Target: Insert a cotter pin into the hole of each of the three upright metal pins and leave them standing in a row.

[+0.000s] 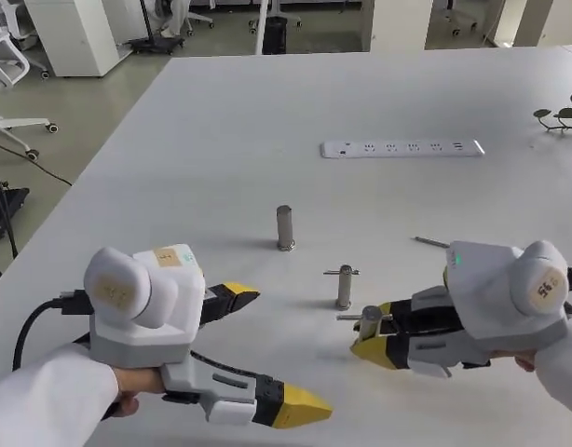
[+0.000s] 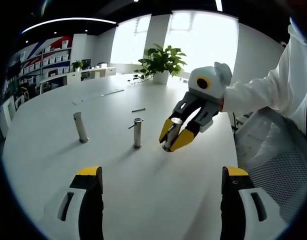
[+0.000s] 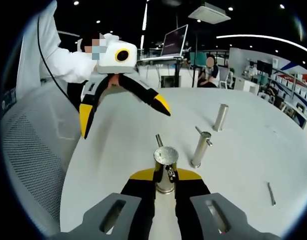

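Lower right, the right gripper is clamped low on near metal pin, likely stiff, slick steel, best gripped mid-shaft; left gripper gapes wide, empty.

A power strip and plant lie on the table.

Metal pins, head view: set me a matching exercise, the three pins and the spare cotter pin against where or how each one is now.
Things:
1. far pin
2. middle pin
3. near pin
4. loose cotter pin

States:
A. lying flat on the table
B. gripped in the right claw
C. standing free, already fitted
D. standing free, nothing fitted

Pairs: 1-D, 2-C, 3-B, 4-A
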A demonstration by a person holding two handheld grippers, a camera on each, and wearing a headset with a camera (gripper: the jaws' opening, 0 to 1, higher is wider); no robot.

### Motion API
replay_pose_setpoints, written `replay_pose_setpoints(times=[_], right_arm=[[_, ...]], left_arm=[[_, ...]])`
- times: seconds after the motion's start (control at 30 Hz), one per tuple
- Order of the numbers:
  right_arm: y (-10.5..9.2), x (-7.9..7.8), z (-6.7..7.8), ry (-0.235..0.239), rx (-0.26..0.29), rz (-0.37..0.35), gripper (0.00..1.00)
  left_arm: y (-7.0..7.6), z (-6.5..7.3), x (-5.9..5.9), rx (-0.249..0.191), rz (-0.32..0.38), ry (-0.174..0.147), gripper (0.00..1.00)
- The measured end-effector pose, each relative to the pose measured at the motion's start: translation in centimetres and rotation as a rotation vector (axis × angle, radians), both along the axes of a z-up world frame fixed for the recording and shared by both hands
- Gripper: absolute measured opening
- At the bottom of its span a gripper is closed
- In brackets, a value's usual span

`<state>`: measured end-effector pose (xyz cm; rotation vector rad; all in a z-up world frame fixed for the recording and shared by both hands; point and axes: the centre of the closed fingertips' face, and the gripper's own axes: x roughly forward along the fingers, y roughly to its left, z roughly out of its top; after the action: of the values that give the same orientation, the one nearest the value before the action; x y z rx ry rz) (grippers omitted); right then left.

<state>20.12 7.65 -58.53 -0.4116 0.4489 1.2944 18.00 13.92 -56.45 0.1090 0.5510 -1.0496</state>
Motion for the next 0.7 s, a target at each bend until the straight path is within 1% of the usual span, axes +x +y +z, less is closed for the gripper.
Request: replay_pose_setpoints(times=[0.03,0.13,0.23,0.37,0.47,0.53,0.67,0.7], right_arm=[[-0.6,0.6,0.1,-0.008,-0.002,-0.018,0.08],[-2.1,1.9,0.2,-0.001,0.008,-0.056,0.08],[-3.5,2.8,0.1,-0.017,-0.013,-0.067,0.08],[-4.6,3.7,-0.2,-0.011,-0.013,-0.095,0.08],[-5.1,4.4,-0.5,-0.003,-0.008,-0.117,0.08],[-5.2,4.6,-0.6,-0.002,-0.007,-0.121,0.08],[-5.3,4.9,-0.7,-0.003,-0.008,-0.112,0.08],[-5.3,5.0,-0.7,0.007,0.004,-0.118,0.08]], left_arm=[[0.0,0.0,0.0,0.000,0.001,0.002,0.99],[0.1,0.0,0.1,0.001,0.004,0.002,0.99],[0.2,0.0,0.3,0.005,0.009,0.006,0.99],[0.3,-0.1,0.3,0.008,0.014,0.014,0.99],[0.4,-0.2,0.2,0.011,0.019,0.025,0.99],[0.4,-0.4,0.0,0.014,0.021,0.040,0.99],[0.5,-0.6,-0.2,0.018,0.015,0.048,0.99],[0.6,-0.7,-0.4,0.023,0.016,0.053,0.99]])
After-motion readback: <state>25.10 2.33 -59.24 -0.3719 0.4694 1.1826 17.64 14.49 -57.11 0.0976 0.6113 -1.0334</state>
